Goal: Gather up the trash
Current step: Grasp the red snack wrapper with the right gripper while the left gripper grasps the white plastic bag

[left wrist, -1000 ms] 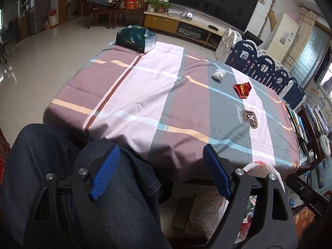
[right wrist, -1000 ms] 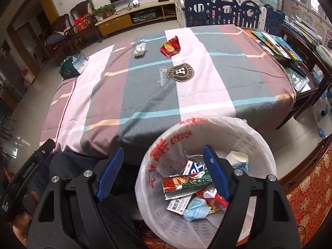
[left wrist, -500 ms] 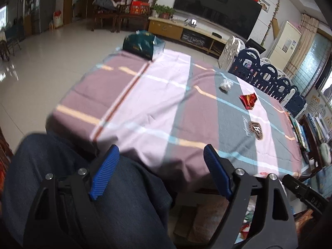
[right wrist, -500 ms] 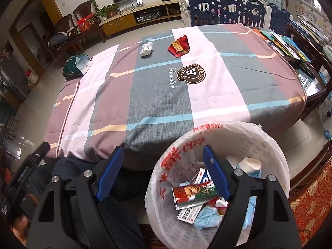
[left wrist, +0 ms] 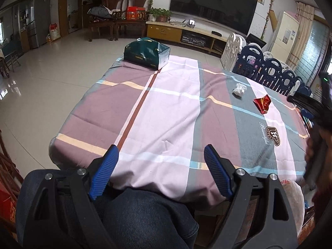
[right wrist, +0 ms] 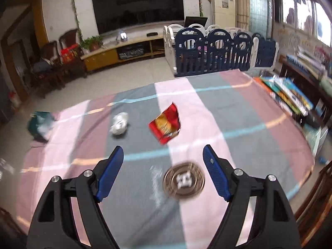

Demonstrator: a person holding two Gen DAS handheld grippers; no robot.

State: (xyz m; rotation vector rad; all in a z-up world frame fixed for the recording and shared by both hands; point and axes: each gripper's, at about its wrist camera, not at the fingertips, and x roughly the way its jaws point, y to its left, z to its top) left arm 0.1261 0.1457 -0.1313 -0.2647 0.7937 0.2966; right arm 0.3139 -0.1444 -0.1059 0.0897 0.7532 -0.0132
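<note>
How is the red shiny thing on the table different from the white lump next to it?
The red wrapper is bright red with yellow printing; the white tissue is plain white. The wrapper looks glossy and creased into flat, pointed flaps, while the tissue is a soft, rounded wad. In both views the wrapper looks the larger of the two. Both lie loose on the striped tablecloth, apart from each other, with nothing touching them.

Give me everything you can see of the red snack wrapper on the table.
The red snack wrapper is a crumpled, shiny foil-like packet, red with a yellow-orange printed patch, opened and partly flattened, one corner sticking up. It lies on the striped tablecloth where a grey band meets a pink one, right of the crumpled white tissue and apart from it. Only the cloth touches it; the right gripper is short of it, fingers apart.
</note>
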